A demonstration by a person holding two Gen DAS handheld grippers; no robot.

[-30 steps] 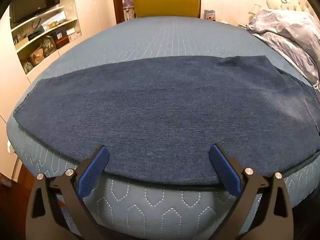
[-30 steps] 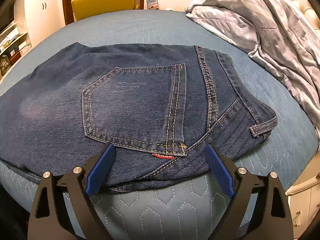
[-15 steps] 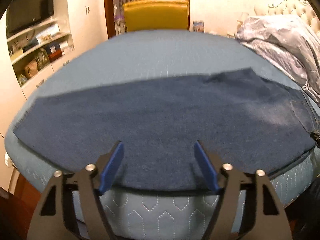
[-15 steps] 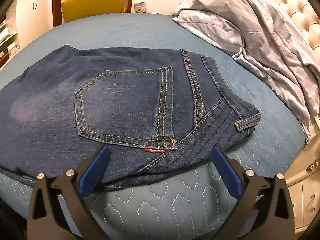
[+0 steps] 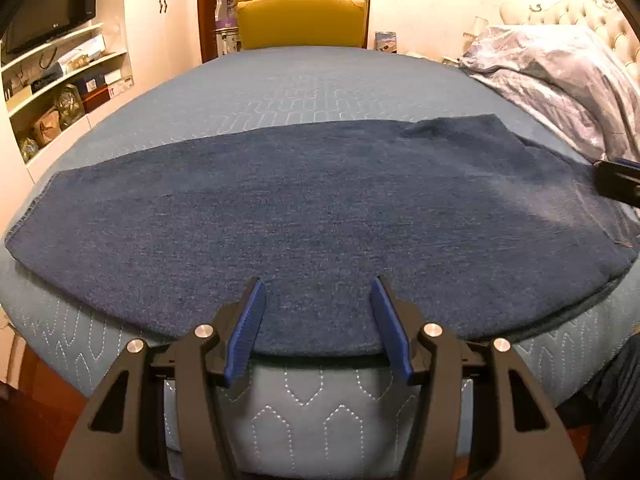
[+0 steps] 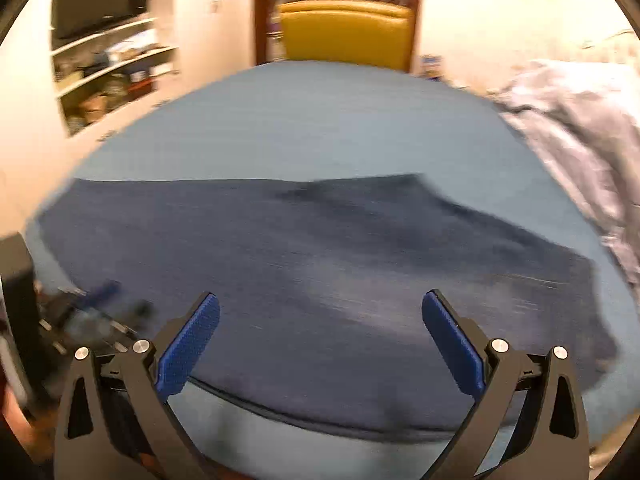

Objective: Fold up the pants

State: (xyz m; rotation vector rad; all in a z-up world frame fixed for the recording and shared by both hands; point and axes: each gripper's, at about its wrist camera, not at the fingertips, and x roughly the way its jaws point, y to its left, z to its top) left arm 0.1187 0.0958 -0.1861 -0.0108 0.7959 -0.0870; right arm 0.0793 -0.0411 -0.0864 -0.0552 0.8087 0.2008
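Pants (image 5: 320, 216) flat on bed (image 5: 320, 80), halved lengthwise; crosswise folds left. Both fingers (image 5: 250, 328) (image 6: 188, 352) apart, empty.

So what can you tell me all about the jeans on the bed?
The jeans are dark blue denim, laid out flat and long across the near edge of the blue quilted bed. They look folded lengthwise, one leg on top of the other. The hem end lies at the left, the wider top end at the right. Both grippers are open and hold nothing. The left gripper hovers at their near edge; whether it touches them is unclear.
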